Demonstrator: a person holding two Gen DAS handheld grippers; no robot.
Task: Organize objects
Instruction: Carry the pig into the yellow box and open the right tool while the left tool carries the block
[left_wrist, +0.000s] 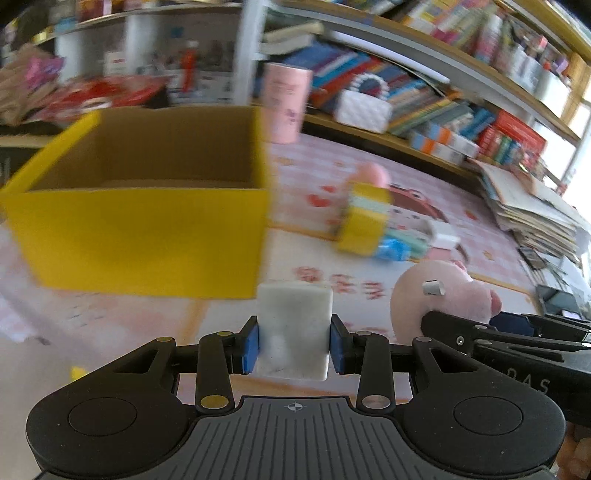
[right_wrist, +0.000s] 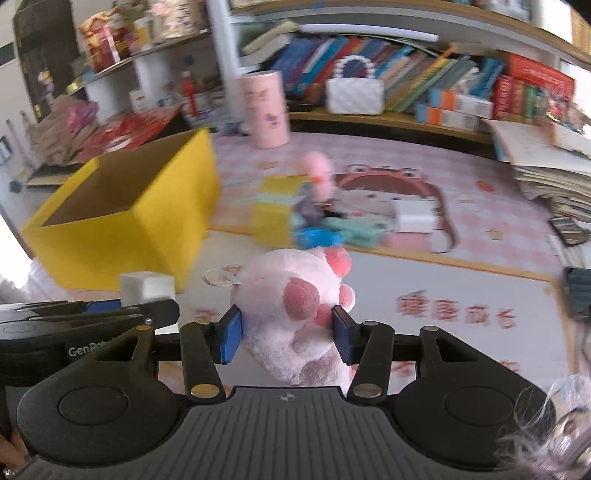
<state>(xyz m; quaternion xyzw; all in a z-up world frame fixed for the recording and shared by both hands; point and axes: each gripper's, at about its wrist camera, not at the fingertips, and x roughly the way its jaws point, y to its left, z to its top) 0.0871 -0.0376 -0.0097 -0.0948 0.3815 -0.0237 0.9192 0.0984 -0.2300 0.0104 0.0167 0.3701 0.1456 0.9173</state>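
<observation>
Left gripper (left_wrist: 294, 345) clamping white block (left_wrist: 293, 328), right gripper (right_wrist: 287, 334) squeezing pink plush (right_wrist: 295, 317); best carried over yellow box (left_wrist: 147, 229) (open-topped), then lowered inside before releasing.

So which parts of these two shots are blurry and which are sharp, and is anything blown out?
Left wrist view: the yellow box and shelves smear with motion blur; the left gripper and its white block stay sharp; window glare at the right edge. Right wrist view: mat clutter and books blur; the right gripper and pink plush look crisp; fisheye bends the shelves.
</observation>
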